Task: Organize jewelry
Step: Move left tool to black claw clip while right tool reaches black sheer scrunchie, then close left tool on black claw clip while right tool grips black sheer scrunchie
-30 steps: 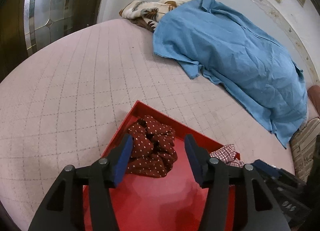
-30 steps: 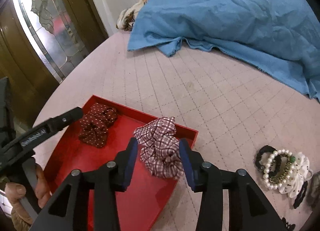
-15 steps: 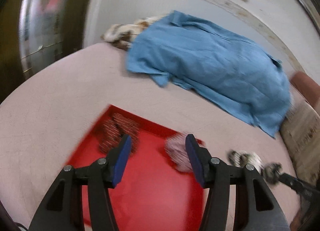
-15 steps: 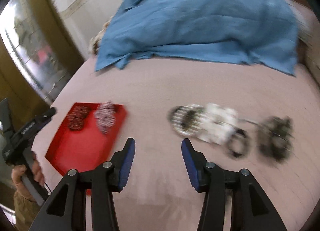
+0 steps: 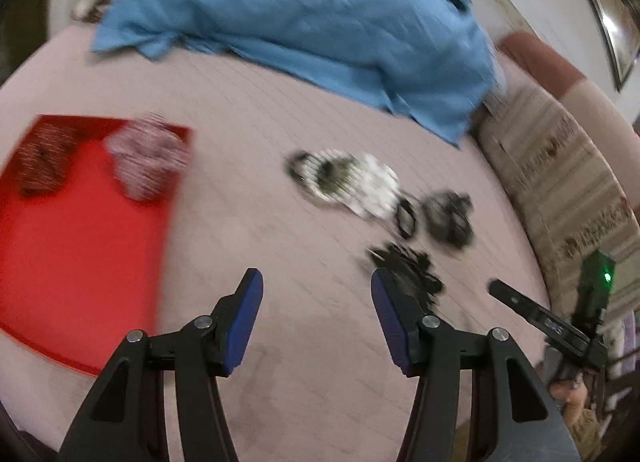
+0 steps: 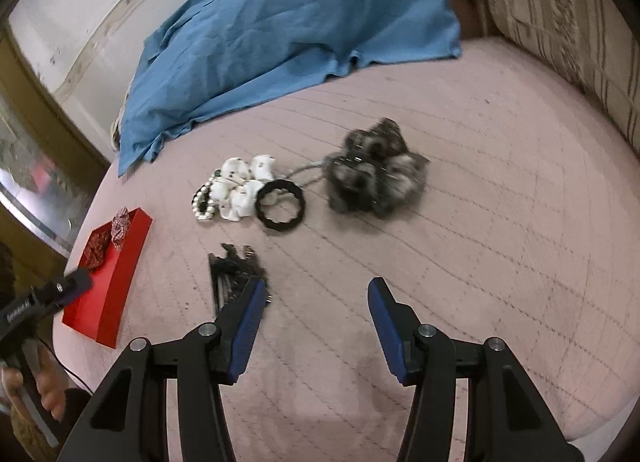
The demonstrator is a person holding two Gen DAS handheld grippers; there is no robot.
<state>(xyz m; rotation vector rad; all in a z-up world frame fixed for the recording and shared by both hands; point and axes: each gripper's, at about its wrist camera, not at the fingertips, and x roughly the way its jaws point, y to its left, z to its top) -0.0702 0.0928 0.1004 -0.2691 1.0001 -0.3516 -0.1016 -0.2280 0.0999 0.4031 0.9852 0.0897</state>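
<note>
Jaws of the right gripper (image 6: 314, 316) are opening, wide apart, nothing between them, bare pink bed (image 6: 500, 221) below. Left gripper (image 5: 316, 316) jaws also wide and empty over the bed; left view is motion-blurred. Writing: white lettering on the left gripper's black body at 9 o'clock in the right view, too small to read; no other labels legible. Container: red tray (image 6: 120, 274) at 9 o'clock in the right view, at the bed's edge, holding a dark red dotted scrunchie (image 6: 95, 248) and a checked scrunchie (image 6: 120, 223) side by side at its far end; rest of the tray bare. In the left view the same tray (image 5: 80, 254) sits at 9 o'clock. Loose items on the bed, centre of the right view: pearl bracelet (image 6: 202, 201) touching a white scrunchie (image 6: 242, 187), black hair tie (image 6: 280, 205) just beside it at 3 o'clock, grey fuzzy scrunchie (image 6: 374, 171) further toward 3 o'clock, with a thin wire-like loop between them. Bundle of black hairpins (image 6: 234, 272) just beside the right gripper's left fingertip, partly behind it. Blue cloth (image 6: 296, 29) heaped at 12 o'clock. Striped cushion (image 6: 560, 21) at 2 o'clock. A hand (image 6: 44, 394) grips the left gripper's handle at 8 o'clock.
</note>
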